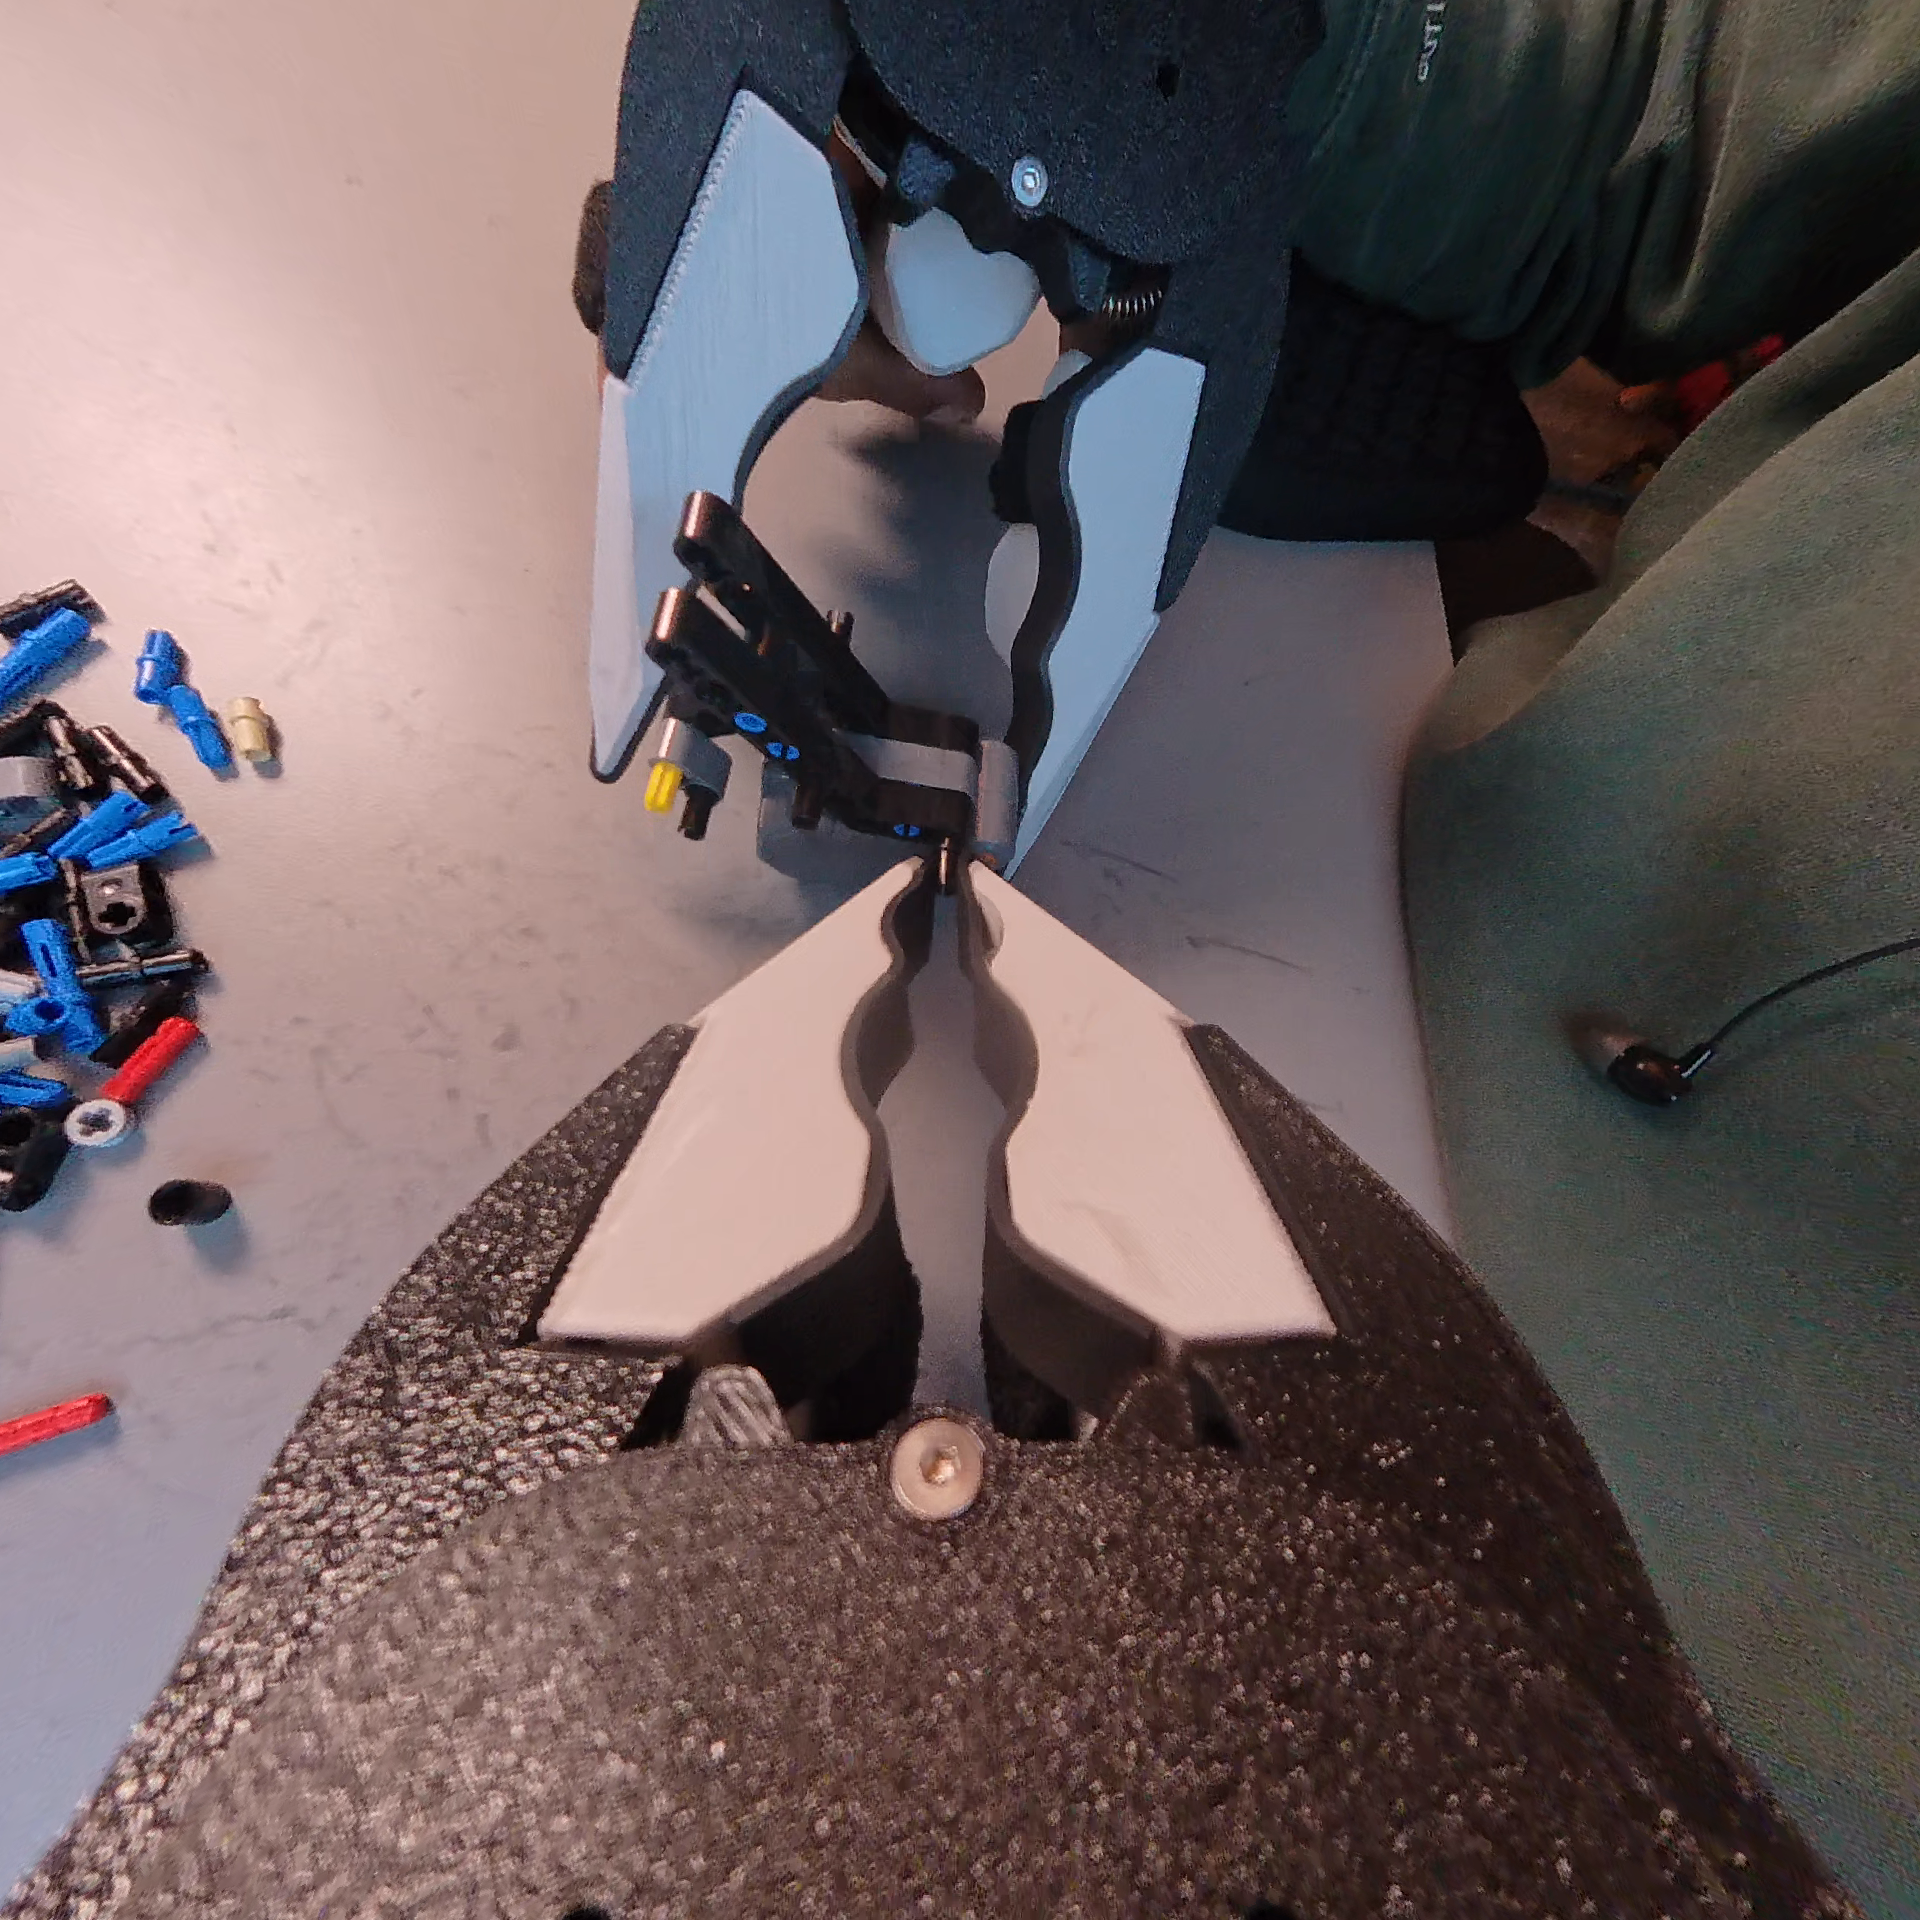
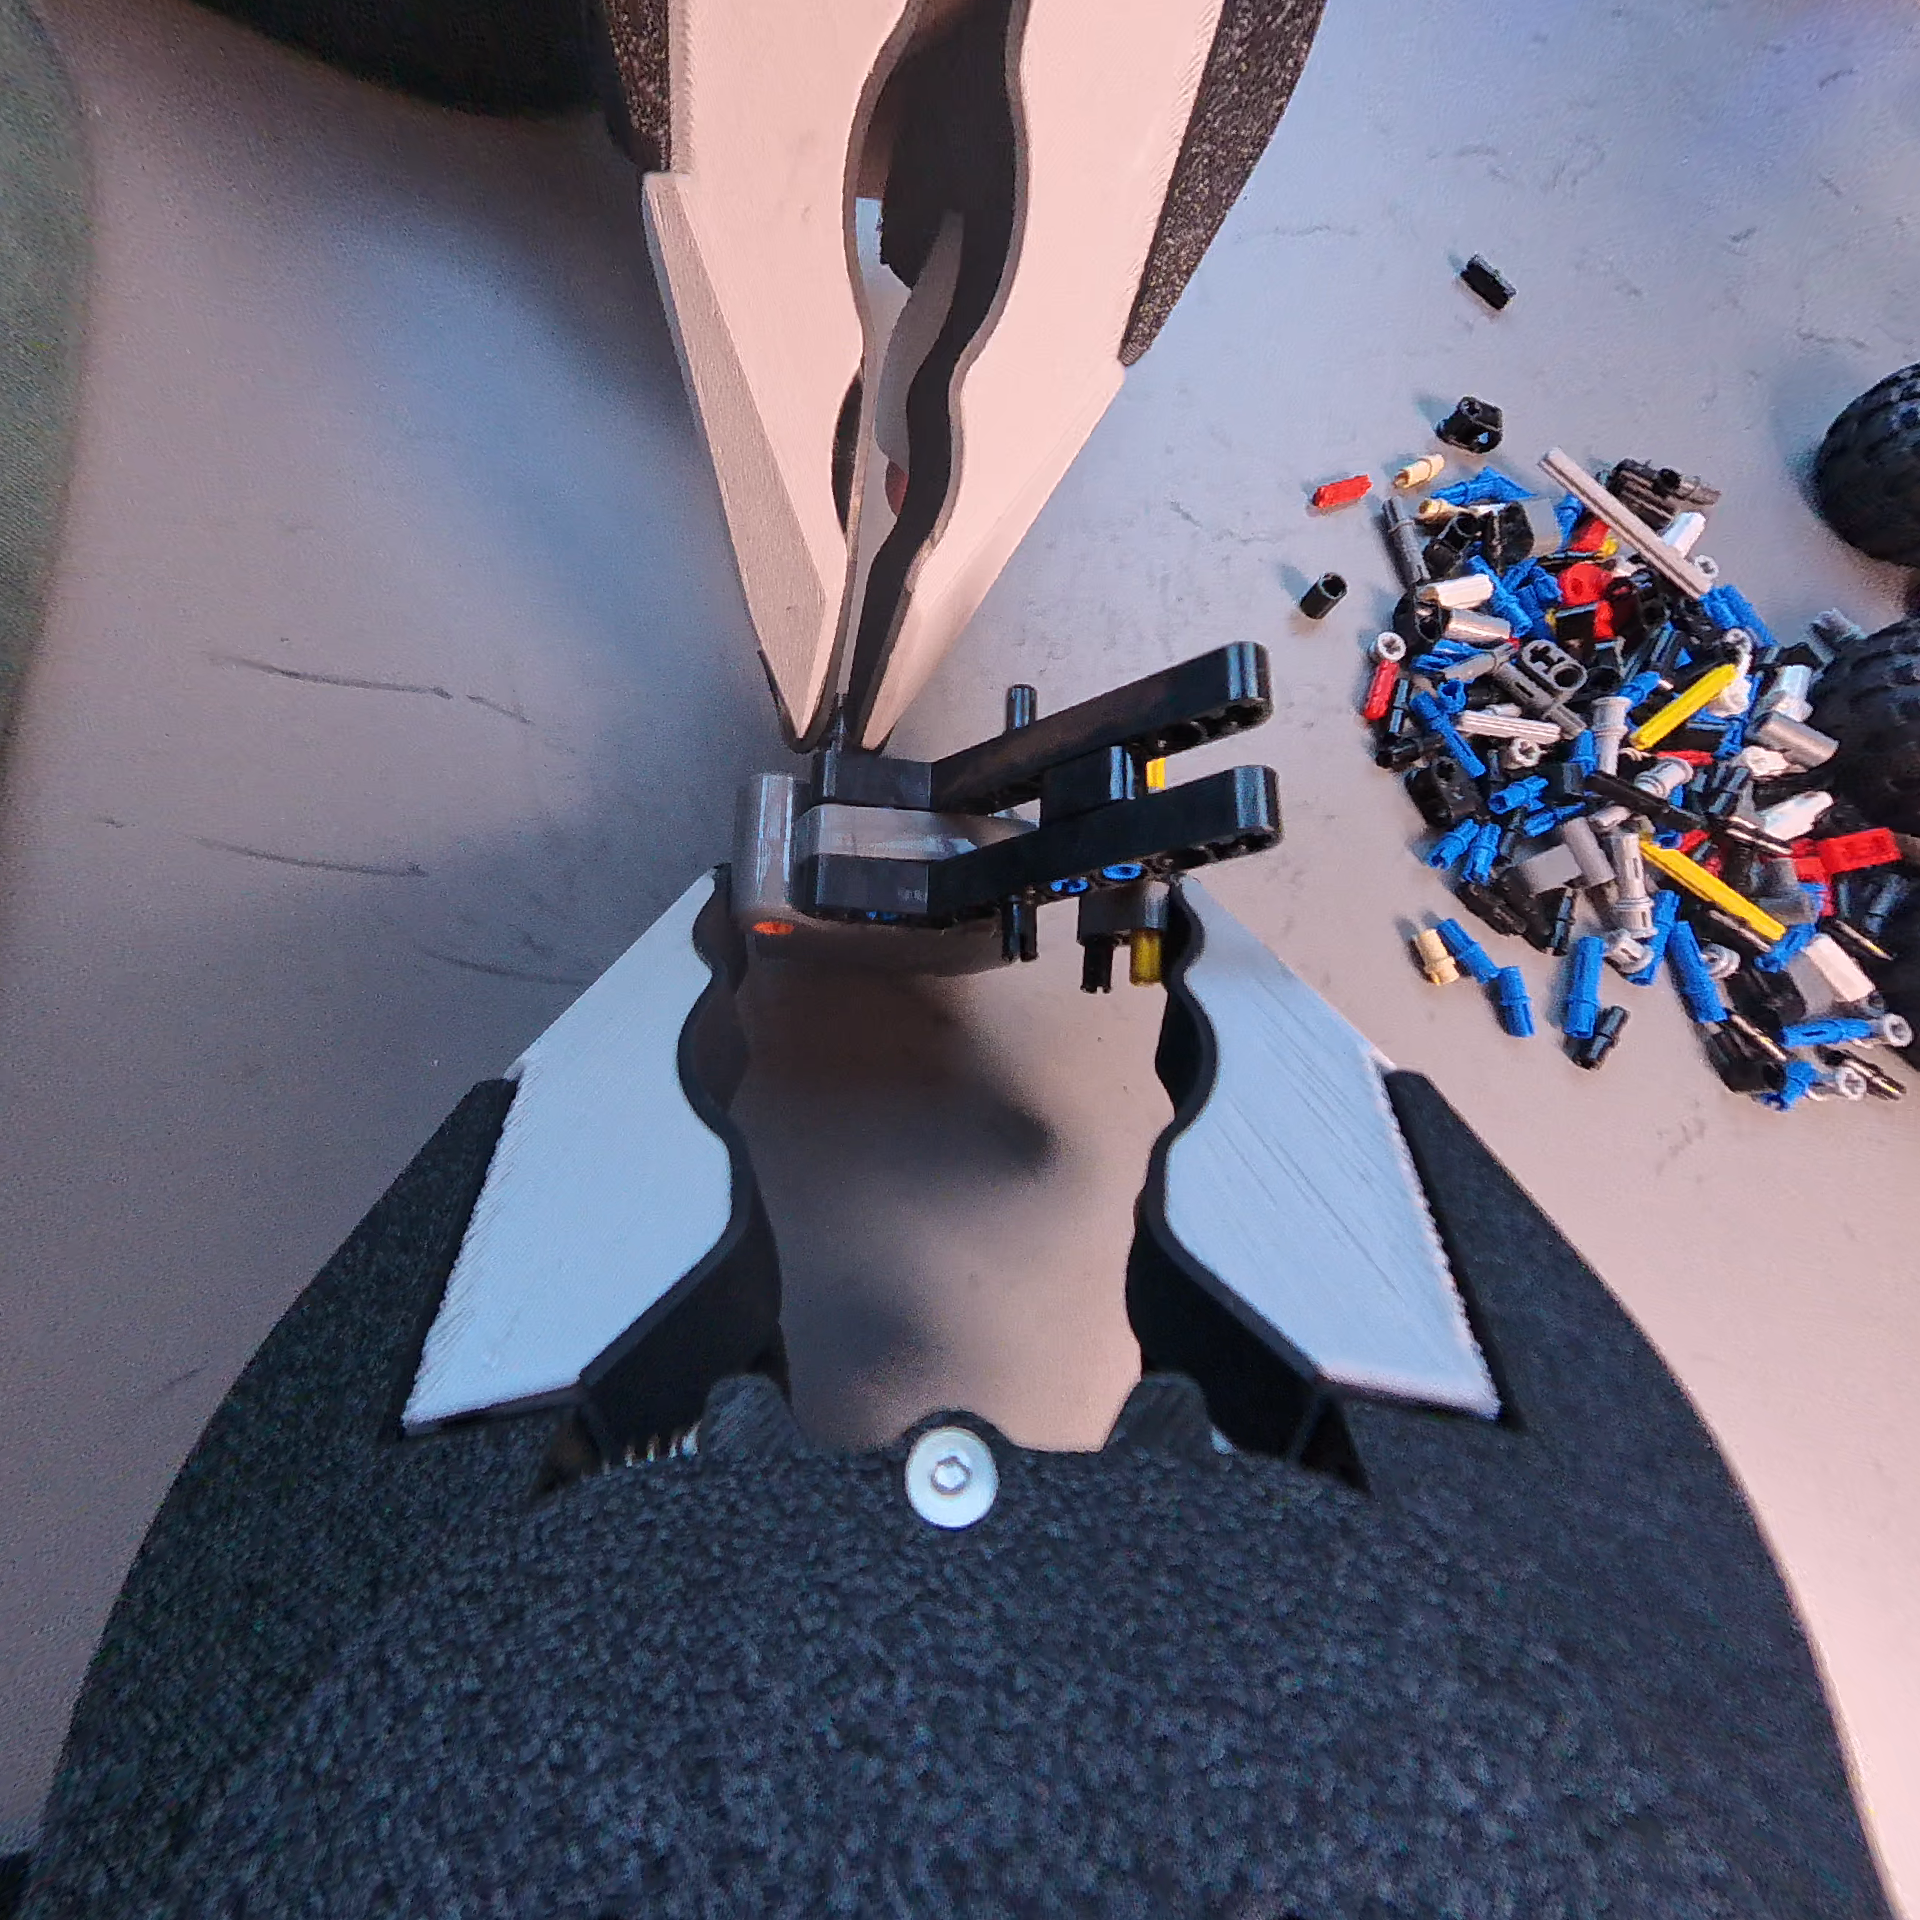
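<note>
A small assembly (image 2: pixel 997 831) of black beams, grey connectors and a yellow pin sits just above the table. My right gripper (image 2: pixel 948 904) is shut on it across its width, one finger on the grey end and the other by the yellow pin. In the left wrist view the assembly (image 1: pixel 810 727) sits between the right gripper's (image 1: pixel 810 810) fingers. My left gripper (image 1: pixel 943 873) is shut on a small black pin (image 1: pixel 943 860) that meets the assembly's grey end. In the right wrist view the left gripper (image 2: pixel 836 732) comes down from above with the pin (image 2: pixel 834 727) at its tips.
A pile of loose blue, black, grey, red and yellow parts (image 2: pixel 1621 748) lies on the grey table (image 2: pixel 364 623), and it also shows in the left wrist view (image 1: pixel 73 883). Black tyres (image 2: pixel 1870 478) lie beyond it. A person's green sleeve (image 1: pixel 1662 831) and an earphone (image 1: pixel 1642 1075) are close by. The grippers are tip to tip, or close to it.
</note>
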The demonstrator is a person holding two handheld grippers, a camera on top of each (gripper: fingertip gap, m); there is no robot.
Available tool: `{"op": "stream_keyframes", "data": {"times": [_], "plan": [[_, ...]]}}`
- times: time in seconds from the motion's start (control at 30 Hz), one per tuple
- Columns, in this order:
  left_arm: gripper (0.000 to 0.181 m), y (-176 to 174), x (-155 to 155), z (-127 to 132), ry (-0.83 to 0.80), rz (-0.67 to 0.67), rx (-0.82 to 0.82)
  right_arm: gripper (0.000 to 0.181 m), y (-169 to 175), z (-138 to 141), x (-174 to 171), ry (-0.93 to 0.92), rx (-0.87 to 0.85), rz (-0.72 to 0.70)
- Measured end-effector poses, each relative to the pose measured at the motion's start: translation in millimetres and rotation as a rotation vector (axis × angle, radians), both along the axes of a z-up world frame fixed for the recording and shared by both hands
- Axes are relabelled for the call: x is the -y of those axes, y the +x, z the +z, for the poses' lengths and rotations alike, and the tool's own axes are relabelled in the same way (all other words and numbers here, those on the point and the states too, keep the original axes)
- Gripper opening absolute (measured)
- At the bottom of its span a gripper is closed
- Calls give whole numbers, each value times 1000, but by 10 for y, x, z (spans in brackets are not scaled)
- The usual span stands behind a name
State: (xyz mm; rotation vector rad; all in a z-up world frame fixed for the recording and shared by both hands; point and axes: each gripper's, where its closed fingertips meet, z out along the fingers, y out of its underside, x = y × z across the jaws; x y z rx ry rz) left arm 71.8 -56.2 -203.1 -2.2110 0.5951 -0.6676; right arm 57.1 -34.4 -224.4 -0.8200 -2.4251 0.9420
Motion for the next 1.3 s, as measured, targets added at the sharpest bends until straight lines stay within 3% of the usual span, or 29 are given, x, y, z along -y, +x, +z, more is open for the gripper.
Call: {"op": "stream_keyframes", "data": {"times": [0.17, 0.2, 0.23, 0.3, 0.33, 0.37, 0.4, 0.5, 0.67, 0.8, 1.17, 1.3], "plan": [[3, -4, -9, -64, -19, 18, -16, 77, 62, -55, -31, -7, 22, -10], [2, -58, -7, -89, -26, 35, -44, 68, 76, -52, -84, 6, 15, -22], [2, -187, -7, -145, -27, 74, -106, 0, 14, -26, -288, 41, -31, -112], [2, -311, 75, -123, -38, 96, -48, 0, 103, -76, -546, 16, 0, -161], [3, -361, 85, -132, -34, 111, -49, 2, 141, -72, -563, 28, 1, -157], [3, -381, 74, -133, -27, 118, -64, 32, 157, -53, -507, 50, -12, -128], [3, -361, 54, -115, -20, 111, -68, 47, 134, 3, -410, 28, -30, -106], [3, -263, 7, -111, -5, 66, -89, 70, 27, 105, -280, -6, -66, -79], [3, -58, -20, -100, 19, -1, -102, 92, -110, 75, -92, 9, -90, -16], [3, 104, -25, -99, 18, -51, -115, 84, -90, -58, 99, 58, -53, 69], [2, 118, -19, -63, -7, 4, -20, 79, 14, -116, 56, -41, 26, 52], [2, -149, 93, -121, -37, 68, -25, 79, 88, -127, -314, -37, 46, -39]]}}
